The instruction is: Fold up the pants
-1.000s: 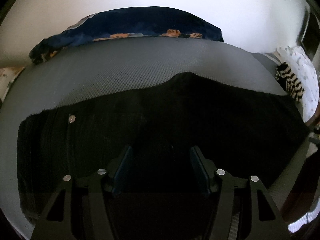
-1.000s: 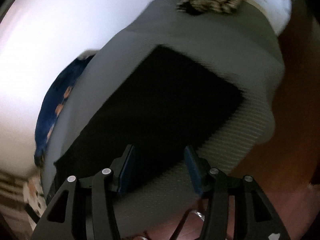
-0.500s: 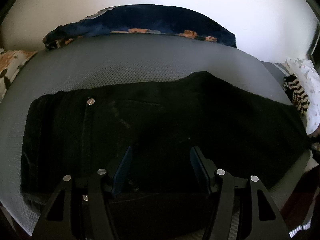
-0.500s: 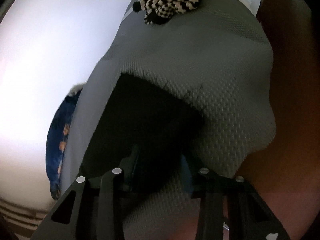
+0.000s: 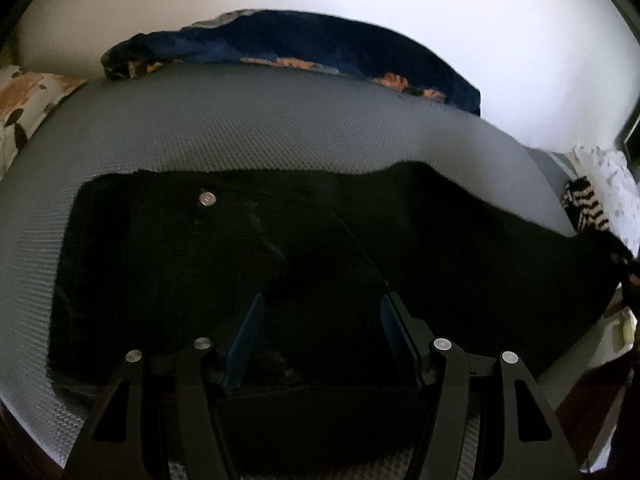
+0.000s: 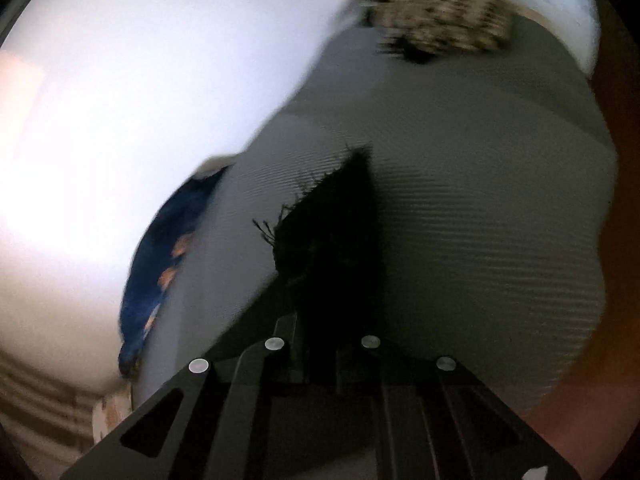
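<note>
Pants: the black denim pants lie flat on the grey textured bed.
Left gripper: wide open, holding nothing, just above the pants.
Right gripper: closed tight on the frayed leg end.
Do it well: lift slowly, carry the leg end toward the silver waist button, and line up the edges.

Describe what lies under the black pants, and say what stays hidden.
The black pants lie on a grey textured mattress, which shows around them. The part directly beneath is covered. The right gripper pinches the frayed hem up, exposing more mattress.
</note>
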Tool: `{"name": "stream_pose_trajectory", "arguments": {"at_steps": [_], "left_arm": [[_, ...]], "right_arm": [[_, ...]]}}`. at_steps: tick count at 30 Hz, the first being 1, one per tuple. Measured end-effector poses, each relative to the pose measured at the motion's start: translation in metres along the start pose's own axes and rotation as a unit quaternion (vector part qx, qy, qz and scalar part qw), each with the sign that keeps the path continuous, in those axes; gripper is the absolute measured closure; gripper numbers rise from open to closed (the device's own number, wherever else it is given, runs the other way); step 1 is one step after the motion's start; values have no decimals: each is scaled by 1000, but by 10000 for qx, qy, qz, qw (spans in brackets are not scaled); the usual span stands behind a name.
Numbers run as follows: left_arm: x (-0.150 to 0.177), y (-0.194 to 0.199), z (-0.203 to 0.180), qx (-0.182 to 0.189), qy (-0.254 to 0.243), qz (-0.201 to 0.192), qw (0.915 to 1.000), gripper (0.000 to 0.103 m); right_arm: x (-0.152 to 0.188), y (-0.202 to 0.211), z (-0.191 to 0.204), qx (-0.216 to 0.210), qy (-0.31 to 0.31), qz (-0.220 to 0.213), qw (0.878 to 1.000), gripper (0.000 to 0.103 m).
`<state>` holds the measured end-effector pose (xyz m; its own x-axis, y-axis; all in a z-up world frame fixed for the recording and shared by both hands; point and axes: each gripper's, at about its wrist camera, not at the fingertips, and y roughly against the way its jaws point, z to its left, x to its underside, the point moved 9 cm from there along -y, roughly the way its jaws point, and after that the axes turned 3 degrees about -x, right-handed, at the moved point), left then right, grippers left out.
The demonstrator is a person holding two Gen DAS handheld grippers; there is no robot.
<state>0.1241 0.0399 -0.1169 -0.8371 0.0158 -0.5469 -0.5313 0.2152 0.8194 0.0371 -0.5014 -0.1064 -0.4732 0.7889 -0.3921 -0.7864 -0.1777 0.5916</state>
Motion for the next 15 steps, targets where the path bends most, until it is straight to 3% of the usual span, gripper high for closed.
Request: {"name": "stream_pose_trajectory", "arguments": {"at_steps": [8,15], "left_arm": [[-4,23,22,-7,172,-210,9996,41],[-3,38,43,-21,354,-276,9990,41]], "right_arm": [[62,-50,137,-859,905,873,9883,94],[165,-90,210,-1227,1810,1907,9570,94]]}}
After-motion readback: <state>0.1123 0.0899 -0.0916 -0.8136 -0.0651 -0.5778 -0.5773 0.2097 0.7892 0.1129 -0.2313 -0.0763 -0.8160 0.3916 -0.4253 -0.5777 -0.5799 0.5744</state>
